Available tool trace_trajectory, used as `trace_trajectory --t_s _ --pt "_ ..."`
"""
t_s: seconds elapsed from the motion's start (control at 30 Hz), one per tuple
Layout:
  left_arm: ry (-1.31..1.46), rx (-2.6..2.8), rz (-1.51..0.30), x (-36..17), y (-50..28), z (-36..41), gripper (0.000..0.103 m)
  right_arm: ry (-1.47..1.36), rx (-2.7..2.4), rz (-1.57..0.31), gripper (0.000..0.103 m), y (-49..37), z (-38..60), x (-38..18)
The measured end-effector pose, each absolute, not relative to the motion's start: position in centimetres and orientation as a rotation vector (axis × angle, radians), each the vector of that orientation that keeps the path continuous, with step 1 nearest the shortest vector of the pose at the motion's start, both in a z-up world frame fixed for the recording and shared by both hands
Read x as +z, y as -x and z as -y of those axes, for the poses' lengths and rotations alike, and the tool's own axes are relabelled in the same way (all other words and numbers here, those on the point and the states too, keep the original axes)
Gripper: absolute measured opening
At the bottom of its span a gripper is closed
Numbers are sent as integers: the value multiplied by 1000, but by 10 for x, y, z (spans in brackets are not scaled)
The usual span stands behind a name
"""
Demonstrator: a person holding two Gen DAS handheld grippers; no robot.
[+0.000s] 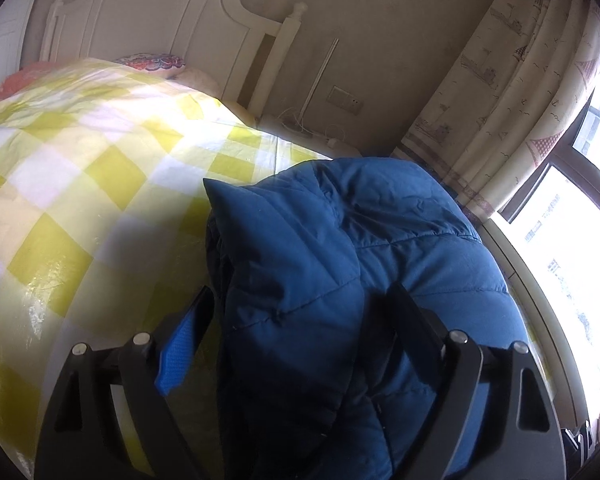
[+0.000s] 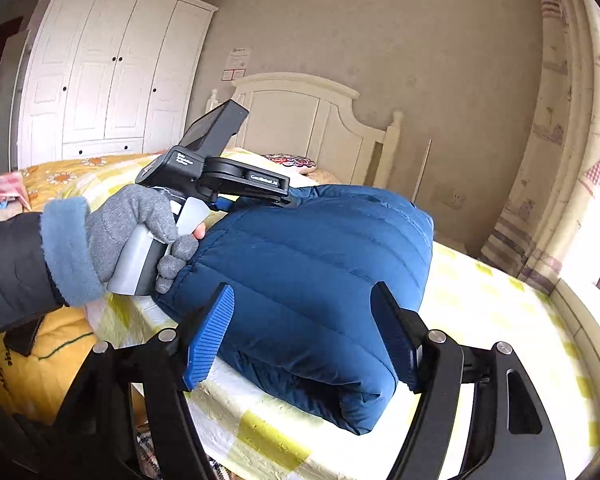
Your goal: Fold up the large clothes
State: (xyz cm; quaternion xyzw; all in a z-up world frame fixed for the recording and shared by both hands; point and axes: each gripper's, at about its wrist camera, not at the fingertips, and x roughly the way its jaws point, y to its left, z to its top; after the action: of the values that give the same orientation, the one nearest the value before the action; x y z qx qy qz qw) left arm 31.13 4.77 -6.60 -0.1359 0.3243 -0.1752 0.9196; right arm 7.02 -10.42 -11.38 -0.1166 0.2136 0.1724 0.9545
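Observation:
A blue quilted down jacket (image 2: 320,280) lies folded into a thick bundle on the bed's yellow-and-white checked cover (image 2: 480,312). My right gripper (image 2: 304,300) is open, its blue-padded fingers (image 2: 210,332) straddling the bundle's near end. My left gripper (image 1: 300,300) is open too, its fingers (image 1: 180,348) on either side of the jacket (image 1: 340,260). In the right wrist view the left gripper's body (image 2: 236,176), held by a grey-gloved hand (image 2: 132,232), rests on the far left side of the jacket.
A white headboard (image 2: 312,108) and patterned pillow (image 2: 292,160) stand at the bed's far end. A white wardrobe (image 2: 112,72) is at back left. A curtain (image 1: 500,100) and bright window (image 1: 560,240) are on the right. An orange quilt (image 2: 60,176) lies at left.

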Motion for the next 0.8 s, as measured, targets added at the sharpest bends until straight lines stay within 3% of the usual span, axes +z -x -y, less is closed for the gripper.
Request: trace_trajectory --t_s 0.13,0.3,0.47,0.67,0.8 --pt "172 -291 -602 -59 -296 -35 88 593 277 -426 72 -64 79 -141" --pt "134 -252 -578 -56 -290 -34 88 325 345 -385 70 -90 125 -68" --pt "125 -248 -575 -55 -289 -34 88 233 298 -419 70 -194 157 -25" --pt "137 -256 -593 -57 -294 -35 90 245 323 -604 70 -346 130 -10" --pt "147 -256 -609 -59 -298 -37 90 246 318 -953 74 -425 115 -78"
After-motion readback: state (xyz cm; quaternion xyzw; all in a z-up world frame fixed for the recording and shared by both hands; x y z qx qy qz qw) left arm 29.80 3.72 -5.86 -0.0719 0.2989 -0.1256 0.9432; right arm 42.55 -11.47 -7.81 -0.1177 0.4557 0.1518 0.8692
